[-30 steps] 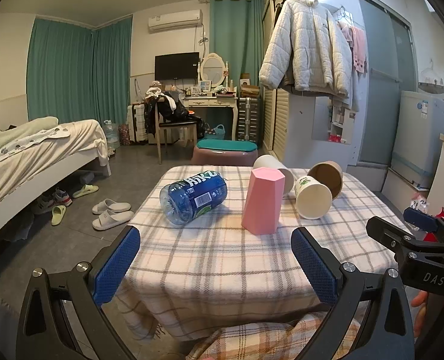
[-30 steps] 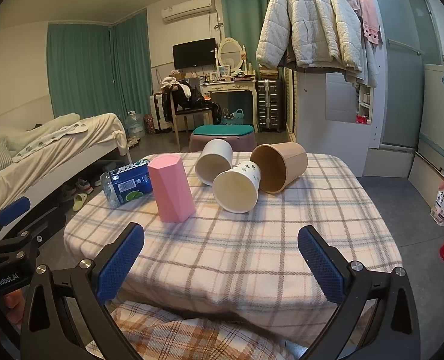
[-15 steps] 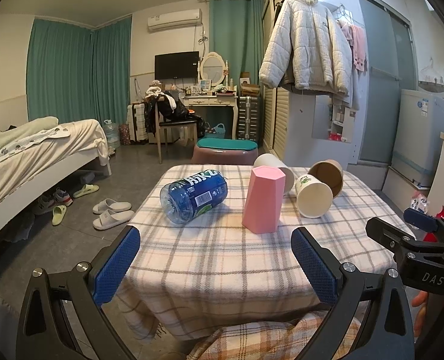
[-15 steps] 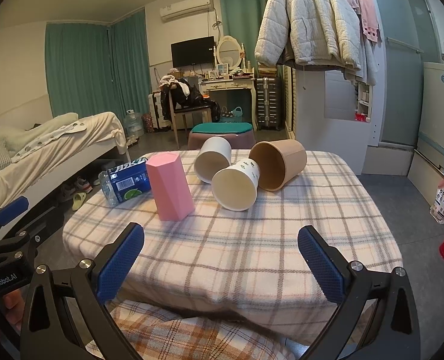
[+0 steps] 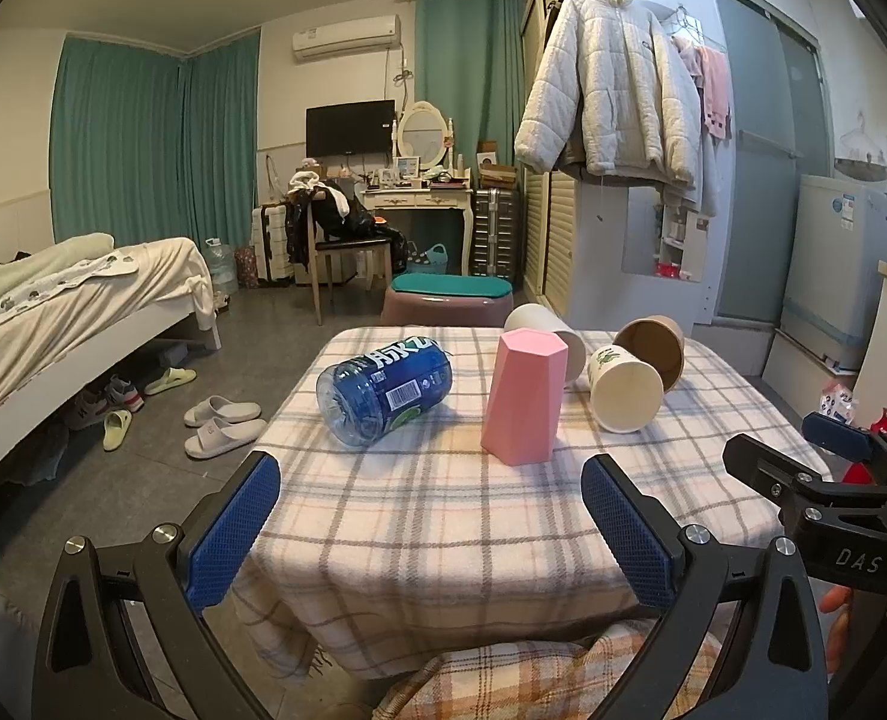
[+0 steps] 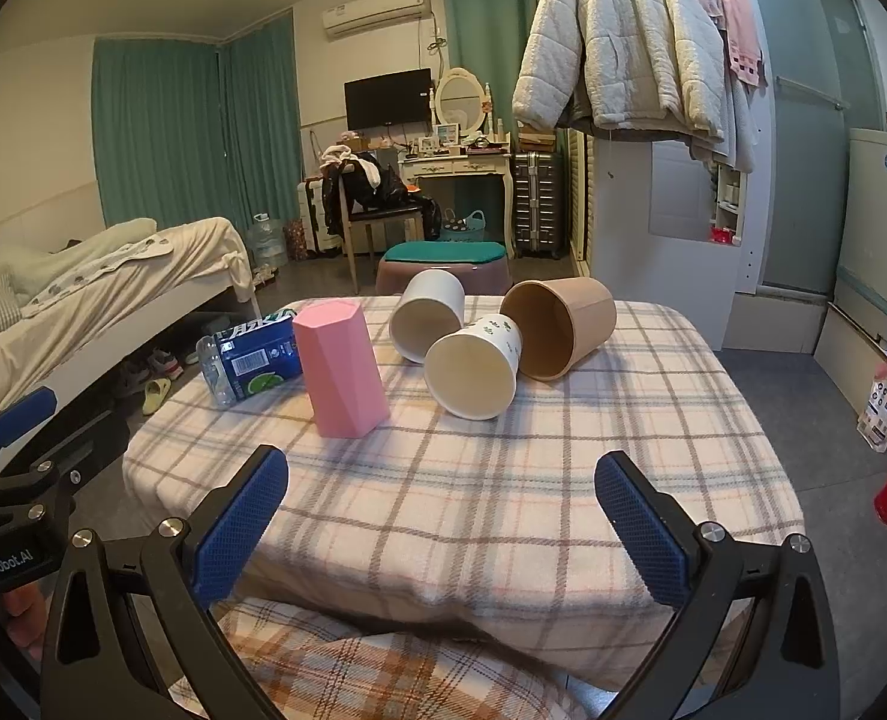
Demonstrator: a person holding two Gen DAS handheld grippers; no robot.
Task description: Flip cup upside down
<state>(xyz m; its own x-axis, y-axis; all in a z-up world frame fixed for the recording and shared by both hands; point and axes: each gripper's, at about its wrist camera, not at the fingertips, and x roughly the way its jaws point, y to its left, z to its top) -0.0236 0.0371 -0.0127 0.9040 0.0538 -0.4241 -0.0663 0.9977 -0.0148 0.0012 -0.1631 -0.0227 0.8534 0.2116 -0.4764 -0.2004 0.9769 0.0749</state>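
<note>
- Left gripper (image 5: 431, 516): jaws wide apart, holding nothing, at near table (image 5: 455, 540) edge.
- Right gripper (image 6: 443, 516): same.
- Pink cup (image 6: 341, 369) standing mid-table; three cups on their sides far right.

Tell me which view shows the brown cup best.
Right wrist: the brown cup lies on its side, open mouth and whole wall in sight. Left wrist shows it farther off, partly behind the printed cup.

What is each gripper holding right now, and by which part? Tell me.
Nothing is held. The left gripper and right gripper are both open and empty, short of the pink cup.
</note>
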